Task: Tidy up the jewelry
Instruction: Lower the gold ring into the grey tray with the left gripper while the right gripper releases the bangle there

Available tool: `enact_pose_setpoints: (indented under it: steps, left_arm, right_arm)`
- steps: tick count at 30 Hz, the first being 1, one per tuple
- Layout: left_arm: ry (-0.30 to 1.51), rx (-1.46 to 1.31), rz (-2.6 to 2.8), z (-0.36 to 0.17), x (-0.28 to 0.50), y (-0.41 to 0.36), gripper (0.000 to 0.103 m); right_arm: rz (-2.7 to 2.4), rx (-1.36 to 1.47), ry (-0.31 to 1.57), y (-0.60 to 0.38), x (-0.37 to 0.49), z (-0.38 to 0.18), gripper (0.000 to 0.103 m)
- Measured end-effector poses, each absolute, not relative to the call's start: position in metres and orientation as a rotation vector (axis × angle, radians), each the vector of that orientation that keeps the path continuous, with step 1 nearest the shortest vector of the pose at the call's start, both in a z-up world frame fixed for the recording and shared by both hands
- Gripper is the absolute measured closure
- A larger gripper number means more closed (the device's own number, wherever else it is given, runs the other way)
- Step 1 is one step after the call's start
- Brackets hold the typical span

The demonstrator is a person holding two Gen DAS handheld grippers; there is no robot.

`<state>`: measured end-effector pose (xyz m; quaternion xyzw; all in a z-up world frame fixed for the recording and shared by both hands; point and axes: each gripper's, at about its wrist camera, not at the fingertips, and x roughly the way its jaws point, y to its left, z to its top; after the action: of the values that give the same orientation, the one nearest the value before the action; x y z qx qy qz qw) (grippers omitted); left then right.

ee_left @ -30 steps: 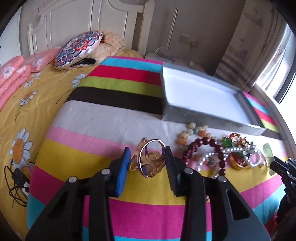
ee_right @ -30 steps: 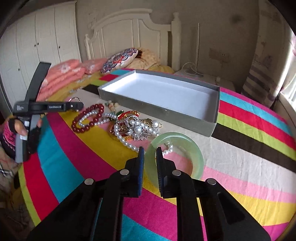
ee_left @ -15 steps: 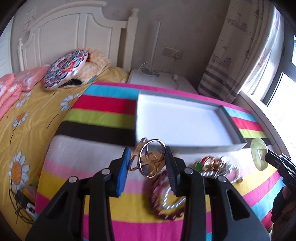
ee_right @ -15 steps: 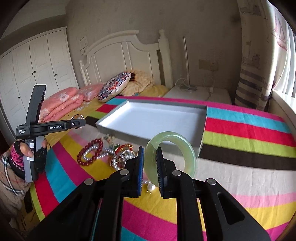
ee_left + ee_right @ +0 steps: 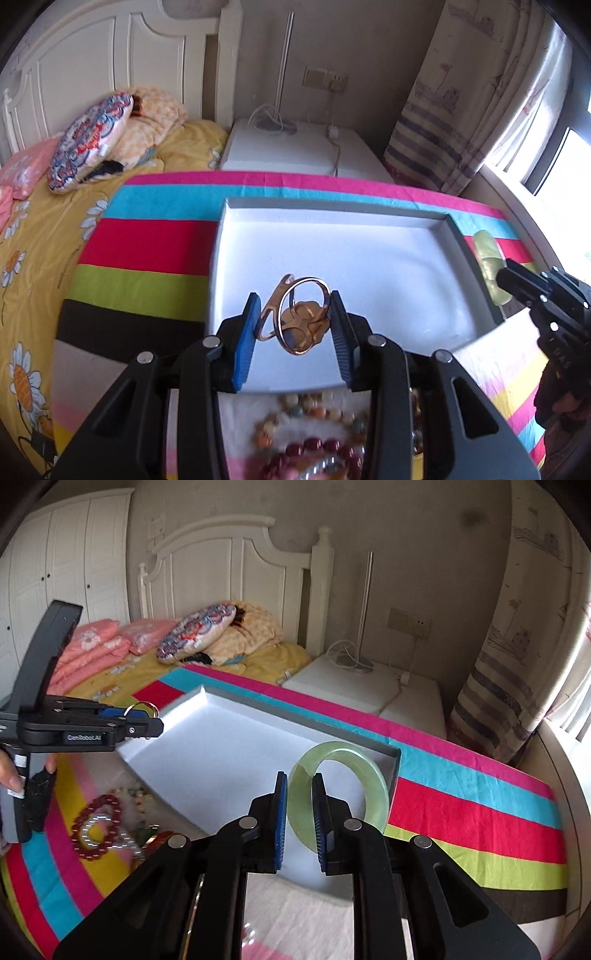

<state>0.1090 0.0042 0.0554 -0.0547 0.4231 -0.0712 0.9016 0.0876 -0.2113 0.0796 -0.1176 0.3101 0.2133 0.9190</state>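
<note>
Left claw clenches a thin gold wire ring cluster, hoops upright, above the shallow grey white-lined box; right claw clamps a smooth pale-green jade bangle edgewise, upright over the box's corner.

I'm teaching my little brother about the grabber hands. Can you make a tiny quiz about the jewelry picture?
1. True or false: the right gripper holds a red bead bracelet.
2. What does the left gripper hold? A) gold brooch B) pearl strand C) nothing
3. Fill in: the grey box is lined in ____ and has nothing in it.

Key: 1 false, it pinches the green bangle; 2 A, the gold brooch; 3 white.
</note>
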Motion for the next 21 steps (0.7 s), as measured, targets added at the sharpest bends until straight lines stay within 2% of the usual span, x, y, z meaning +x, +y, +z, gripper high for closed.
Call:
enact_pose_setpoints:
  steps: [2,10,11,12,13,14,15,18,21]
  left_arm:
    - [0.887,-0.106,-0.149,0.048,0.118,-0.001,0.066]
    - [0.922,-0.090,-0.129,0.030,0.134,-0.006,0.065]
    - [0.924,-0.089,-0.126,0.028,0.133,-0.007,0.062]
    - [0.923,-0.079,-0.118,0.026,0.132,-0.007,0.056]
    - [0.919,-0.071,-0.109,0.026,0.131,-0.007,0.037]
    - [0.905,-0.065,-0.101,0.026,0.129,-0.006,0.027]
    - [0.881,-0.061,-0.097,0.029,0.125,-0.004,0.026]
    - [0.848,-0.074,-0.093,0.039,0.113,0.003,0.025]
    - [0.797,-0.098,-0.070,0.052,0.093,0.012,0.017]
  right_arm:
    - [0.426,-0.262,0.639,-0.208,0.096,0.073,0.095]
    - [0.432,-0.274,0.664,-0.204,0.112,0.078,0.094]
    - [0.438,-0.258,0.673,-0.205,0.113,0.078,0.092]
    - [0.439,-0.238,0.683,-0.208,0.112,0.078,0.082]
    - [0.446,-0.221,0.688,-0.210,0.110,0.078,0.074]
    - [0.450,-0.205,0.684,-0.213,0.106,0.077,0.061]
    - [0.448,-0.201,0.678,-0.214,0.103,0.077,0.058]
    - [0.459,-0.199,0.660,-0.214,0.088,0.079,0.058]
    - [0.493,-0.209,0.644,-0.210,0.071,0.082,0.058]
